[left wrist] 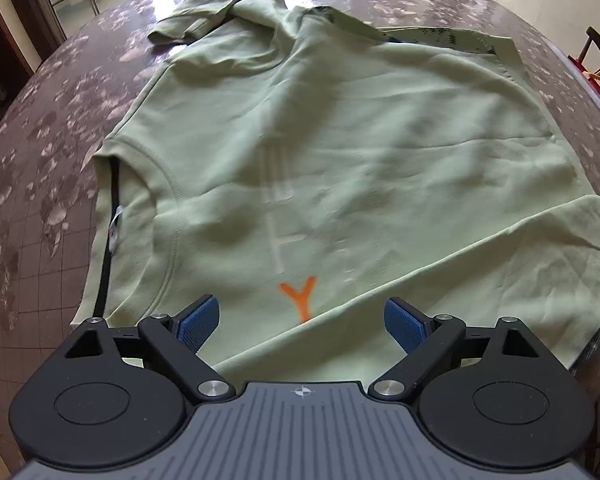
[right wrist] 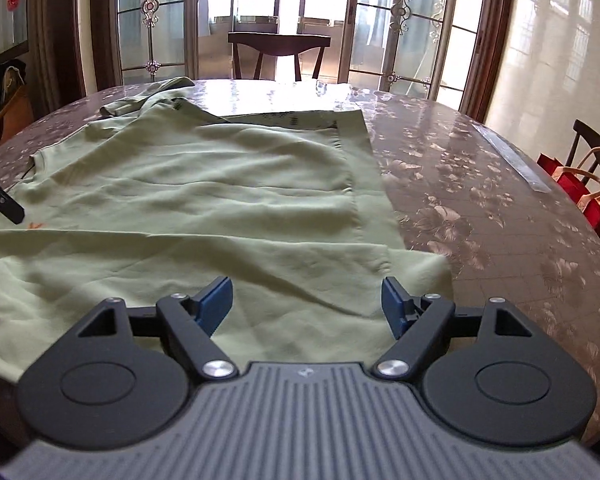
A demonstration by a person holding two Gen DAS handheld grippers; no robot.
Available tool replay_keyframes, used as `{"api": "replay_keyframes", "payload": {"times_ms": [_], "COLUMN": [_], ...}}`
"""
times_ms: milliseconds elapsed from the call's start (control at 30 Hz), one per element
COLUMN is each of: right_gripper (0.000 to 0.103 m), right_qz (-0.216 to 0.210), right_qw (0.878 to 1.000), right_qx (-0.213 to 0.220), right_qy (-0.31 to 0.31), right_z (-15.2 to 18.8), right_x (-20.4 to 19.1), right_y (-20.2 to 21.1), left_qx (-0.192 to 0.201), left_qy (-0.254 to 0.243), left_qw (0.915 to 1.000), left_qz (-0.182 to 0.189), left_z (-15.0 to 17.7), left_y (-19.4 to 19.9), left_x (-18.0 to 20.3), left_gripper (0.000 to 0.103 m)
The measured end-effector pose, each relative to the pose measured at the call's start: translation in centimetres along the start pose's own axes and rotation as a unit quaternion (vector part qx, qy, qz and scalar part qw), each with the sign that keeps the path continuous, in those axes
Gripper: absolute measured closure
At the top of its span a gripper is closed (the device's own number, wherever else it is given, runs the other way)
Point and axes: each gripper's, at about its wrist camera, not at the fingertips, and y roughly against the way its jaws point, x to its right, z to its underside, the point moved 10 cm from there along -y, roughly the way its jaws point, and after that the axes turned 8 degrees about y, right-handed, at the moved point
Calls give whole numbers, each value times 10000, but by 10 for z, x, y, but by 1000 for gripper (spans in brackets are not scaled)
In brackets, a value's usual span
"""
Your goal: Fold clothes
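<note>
The pale green T-shirt lay spread on the desk, one side folded over. Both claws — left claw, right claw — hung apart, holding nothing. Best to pinch the near edge at two well-spaced points and fold evenly.

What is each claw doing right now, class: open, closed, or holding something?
Left claw: open, empty, over the shirt.
Right claw: open, empty, over the shirt.
</note>
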Motion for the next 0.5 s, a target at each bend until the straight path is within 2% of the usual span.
{"api": "replay_keyframes", "payload": {"times_ms": [133, 333, 500], "right_gripper": [16, 15, 14], "right_qz": [42, -40, -194], "right_qw": [9999, 9994, 9983], "right_qx": [-32, -281, -510], "right_qy": [142, 209, 211], "right_z": [-5, 1, 6], "right_x": [19, 55, 69], "right_y": [-15, -44, -70], "left_qx": [33, 5, -82], "left_qy": [18, 154, 341], "left_qw": [10000, 9998, 9988], "left_qz": [-48, -150, -328], "left_z": [-6, -9, -6], "left_y": [5, 5, 2], "left_x": [17, 29, 26], "left_gripper": [10, 10, 10]}}
